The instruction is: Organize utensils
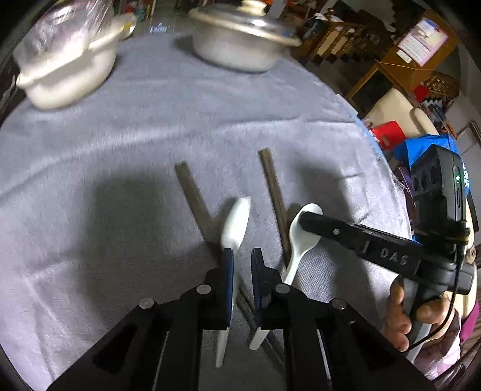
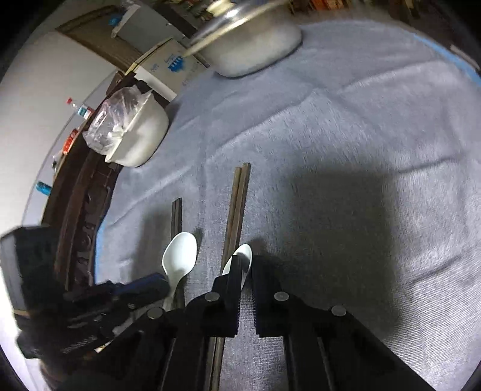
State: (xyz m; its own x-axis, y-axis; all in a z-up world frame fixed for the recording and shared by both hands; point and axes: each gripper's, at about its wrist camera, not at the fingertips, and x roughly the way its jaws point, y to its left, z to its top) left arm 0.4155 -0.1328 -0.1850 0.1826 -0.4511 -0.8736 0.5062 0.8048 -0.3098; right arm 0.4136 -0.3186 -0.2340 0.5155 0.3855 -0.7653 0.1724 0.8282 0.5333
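Down at the bottom middle of the left wrist view, the left gripper (image 1: 242,255) sits low over the grey cloth (image 1: 150,135) covering the desk, its blue-padded jaws a little apart. One white spoon (image 1: 236,222) runs right alongside the left pad, bowl poking out ahead and handle trailing back underneath, but I honestly can't tell if it's pinched or just lying there. A second white spoon (image 1: 300,237) lies just right of it, and the right gripper (image 1: 306,218) comes in from the right edge with its tip over that spoon's bowl. Two dark pairs of chopsticks lie angled on the cloth, the left pair (image 1: 194,200) and the right pair (image 1: 275,198), each beside a spoon. In the right wrist view, the right gripper (image 2: 246,264) has its jaws slightly parted, with the spoon (image 2: 245,255) bowl peeking out by the left finger; no clear grip visible there either. Up top, a lidded metal pot (image 1: 240,39) sits at center, and a white pot (image 1: 69,69) with a plastic bag (image 1: 69,27) on it at upper left.
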